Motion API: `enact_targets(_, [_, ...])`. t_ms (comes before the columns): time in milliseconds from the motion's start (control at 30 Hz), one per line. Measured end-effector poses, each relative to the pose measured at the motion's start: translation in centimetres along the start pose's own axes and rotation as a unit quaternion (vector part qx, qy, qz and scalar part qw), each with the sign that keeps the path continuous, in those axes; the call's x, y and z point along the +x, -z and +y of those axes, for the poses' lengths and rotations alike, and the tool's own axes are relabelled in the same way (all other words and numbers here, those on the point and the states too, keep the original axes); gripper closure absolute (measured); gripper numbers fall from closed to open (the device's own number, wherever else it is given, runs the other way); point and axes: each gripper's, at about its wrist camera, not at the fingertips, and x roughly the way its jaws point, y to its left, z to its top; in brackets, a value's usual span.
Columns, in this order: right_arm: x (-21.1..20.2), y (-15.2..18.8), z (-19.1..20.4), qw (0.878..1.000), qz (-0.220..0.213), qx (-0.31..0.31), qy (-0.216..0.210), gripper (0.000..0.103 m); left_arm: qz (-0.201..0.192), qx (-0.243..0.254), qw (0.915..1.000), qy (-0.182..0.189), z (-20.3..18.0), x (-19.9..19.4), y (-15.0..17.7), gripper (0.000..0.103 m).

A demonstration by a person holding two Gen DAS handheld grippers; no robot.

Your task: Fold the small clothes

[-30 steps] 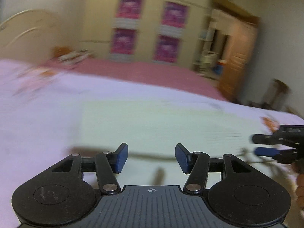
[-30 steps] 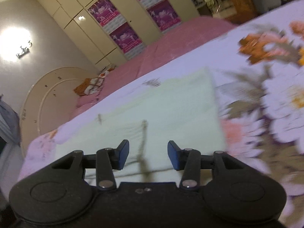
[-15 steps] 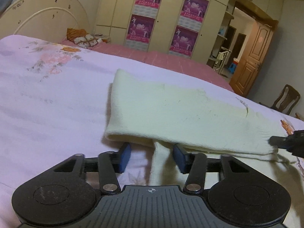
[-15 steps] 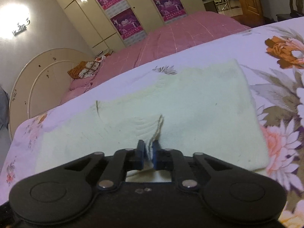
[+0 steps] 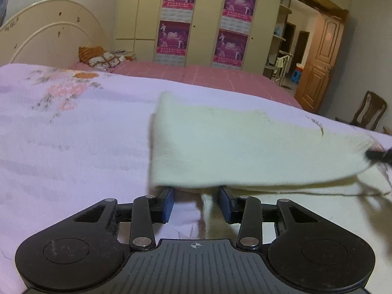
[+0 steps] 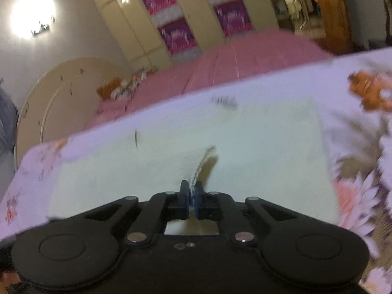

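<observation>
A pale cream knitted garment point(image 5: 232, 147) lies on the lilac flowered bedsheet point(image 5: 61, 142), with one layer folded over another. My left gripper point(image 5: 196, 202) is open at the garment's near edge, its blue pads either side of a raised fold of cloth point(image 5: 208, 205). My right gripper point(image 6: 192, 198) is shut on a pinched ridge of the same garment point(image 6: 245, 142) and lifts it slightly. The right gripper's tip also shows at the far right of the left wrist view point(image 5: 379, 155), at the garment's corner.
A pink bedspread point(image 5: 208, 76) lies beyond the sheet, with a cream headboard point(image 5: 44, 34) and pillows point(image 5: 103, 57) at the left. Wardrobes with purple posters point(image 5: 205, 22) stand behind. A wooden door point(image 5: 321, 68) and chair point(image 5: 367, 110) are at the right.
My right gripper closed on the garment's edge and now lifts it. My left gripper has come down to the near edge, still open. The right view is blurred by motion.
</observation>
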Motion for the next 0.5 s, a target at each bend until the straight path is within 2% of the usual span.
enact_targets(100, [-2.3, -0.9, -1.3, 0.999, -0.034, 0.000, 0.013, 0.098, -0.001, 0.000, 1.0000, -0.001, 0.2, -0.1, 0.0, 0.063])
enact_targets(167, [-3.2, -1.0, -2.4, 0.999, -0.037, -0.001, 0.027, 0.098, -0.001, -0.009, 1.0000, 0.001, 0.4, -0.1, 0.0, 0.081])
enact_targets(200, [-3.3, -0.9, -2.9, 0.999, -0.032, -0.002, 0.033, 0.098, 0.000, -0.016, 0.9999, 0.004, 0.6, -0.1, 0.0, 0.085])
enact_targets(300, [-3.8, -0.3, -4.2, 0.999, -0.026, 0.000, 0.042, 0.098, 0.002, -0.017, 0.9998, 0.005, 0.5, -0.1, 0.0, 0.088])
enact_targets(367, [-4.0, 0.0, -4.4, 0.999, -0.025, 0.003, 0.044, 0.098, 0.004, -0.016, 0.9998, 0.010, 0.5, 0.0, -0.1, 0.095])
enact_targets(500, [-4.7, 0.6, -4.6, 0.999, -0.029, 0.003, 0.044, 0.098, 0.009, -0.012, 0.9999, 0.007, 0.5, 0.1, -0.2, 0.096])
